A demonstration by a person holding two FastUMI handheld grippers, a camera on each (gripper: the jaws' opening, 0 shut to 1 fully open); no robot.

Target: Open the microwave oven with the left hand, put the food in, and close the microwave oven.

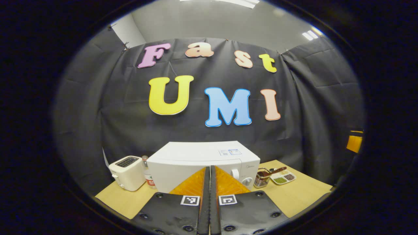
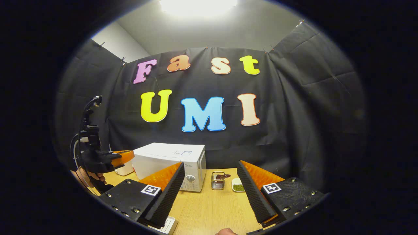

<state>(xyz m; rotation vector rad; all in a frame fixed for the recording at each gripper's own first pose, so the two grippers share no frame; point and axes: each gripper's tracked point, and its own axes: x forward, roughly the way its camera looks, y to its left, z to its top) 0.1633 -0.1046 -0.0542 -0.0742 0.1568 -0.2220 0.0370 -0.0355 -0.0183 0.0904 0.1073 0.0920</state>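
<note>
Two grippers: low in its view, the left gripper (image 1: 209, 182) has its fingers pressed together, empty; the right gripper (image 2: 209, 182) gapes wide, empty. Beyond, centre frame, the microwave oven (image 1: 196, 160) stands closed. Pinched fingers could slip off its door.

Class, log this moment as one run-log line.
stage: start | microwave oven: closed | left gripper: shut, empty | right gripper: open, empty | table

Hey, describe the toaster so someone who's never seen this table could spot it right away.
Find the big white microwave at the back of the wooden table. On the side away from its dials stands a small bottle, then the toaster: a cream, rounded box with dark slots on top, much smaller than the microwave.
</note>
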